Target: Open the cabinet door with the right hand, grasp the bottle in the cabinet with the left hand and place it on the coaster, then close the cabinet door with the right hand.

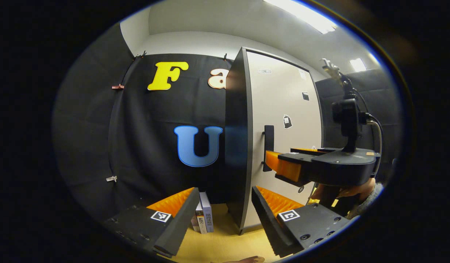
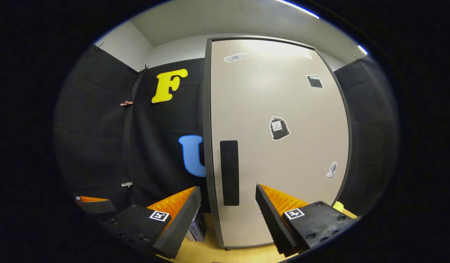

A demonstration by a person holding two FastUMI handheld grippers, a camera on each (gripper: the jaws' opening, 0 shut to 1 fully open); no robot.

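- The tall beige cabinet door with dark edging (image 2: 279, 146) is closed; it faces the right gripper view squarely.
- The black vertical bar handle (image 2: 229, 172) sits near the door's left edge, at mid-height. Its long axis runs up and down.
- The right gripper (image 2: 228, 215) has its fingers spread wide and holds nothing. The handle lies straight ahead of it, in line with the gap between the fingers and farther off; no contact is made.
- In the left gripper view, the right gripper (image 1: 279, 166) is seen from the side with a hand beneath it, its tips just beside the handle (image 1: 268, 148) on the door face (image 1: 283, 109).
- Judgement: the right gripper is the nearer of the two to the handle, as the task requires. The coming move turns on advancing straight forward so that the upright handle enters the gap, then closing across its short width.
- The left gripper (image 1: 225, 215) is also wide open and empty. It points at the dark side panel of the cabinet (image 1: 239, 146), off to the handle side of the door.
- The bottle is hidden behind the closed door; its position cannot be told. The coaster cannot be identified.
- Upright books (image 1: 203, 217) stand on the pale wooden tabletop (image 1: 225, 244) beside the cabinet base, clear of the door's face.
- Step in hand: door opening, not yet begun.
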